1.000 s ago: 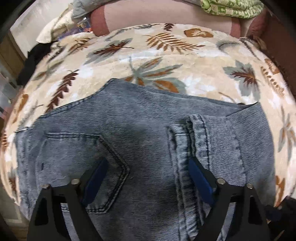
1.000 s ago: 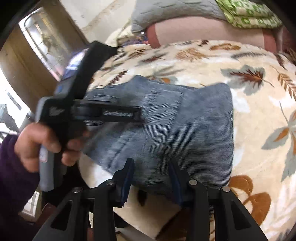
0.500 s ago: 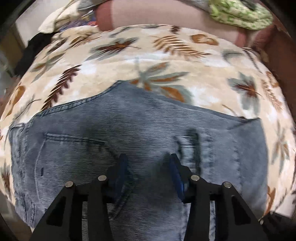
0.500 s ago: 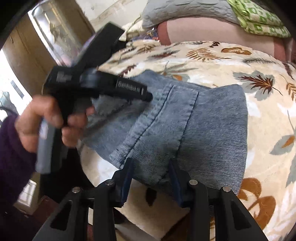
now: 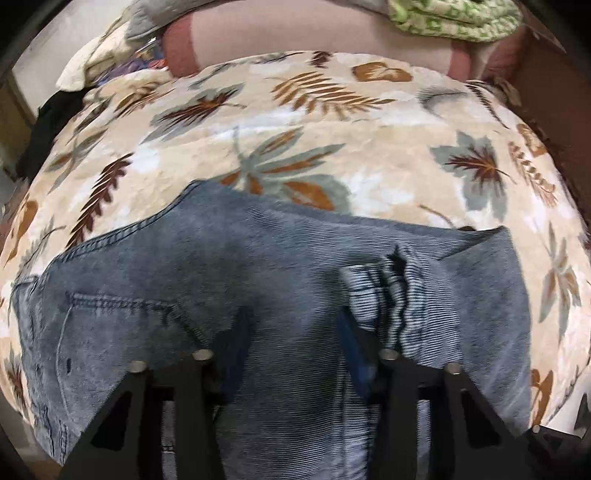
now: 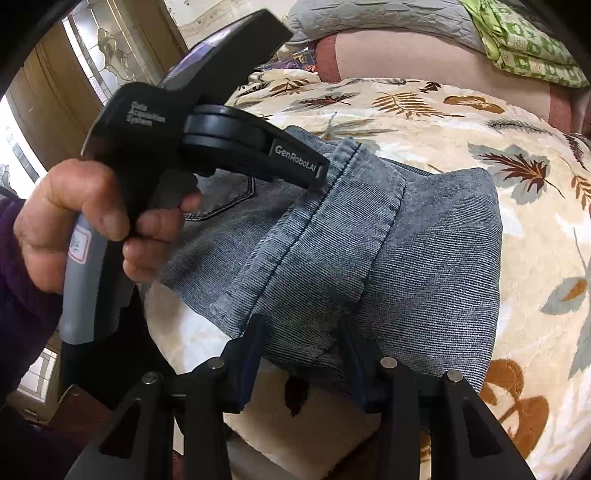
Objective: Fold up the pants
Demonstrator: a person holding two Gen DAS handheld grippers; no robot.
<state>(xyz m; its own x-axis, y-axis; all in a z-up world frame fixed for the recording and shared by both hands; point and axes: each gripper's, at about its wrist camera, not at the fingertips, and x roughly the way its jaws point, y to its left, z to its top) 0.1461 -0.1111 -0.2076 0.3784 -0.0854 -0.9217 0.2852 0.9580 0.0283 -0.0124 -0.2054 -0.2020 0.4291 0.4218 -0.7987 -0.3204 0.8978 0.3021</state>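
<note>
Grey-blue jeans [image 5: 295, 266] lie folded on a leaf-print blanket [image 5: 332, 147]. A back pocket [image 5: 122, 332] shows at the left and a crumpled hem [image 5: 399, 295] at the right. My left gripper [image 5: 295, 349] points steeply down onto them, its jaws closing on a bunch of denim between the pads. In the right wrist view a hand [image 6: 74, 221] holds that left gripper [image 6: 319, 173], its tip at the folded leg's stitched hem. My right gripper [image 6: 303, 347] has the near edge of the jeans [image 6: 424, 251] between its pads, the jaws easing open slightly.
The blanket's near edge [image 6: 295, 424] drops off just below my right gripper. A pink bolster [image 5: 314, 37] and a green patterned cloth [image 5: 454, 18] lie at the far side. A glazed wooden door [image 6: 103, 48] stands to the left.
The left jaws have narrowed from wide apart to close around the denim, and the hem beside them has crumpled. The left gripper has shifted toward the folded leg. The right gripper has barely moved.
</note>
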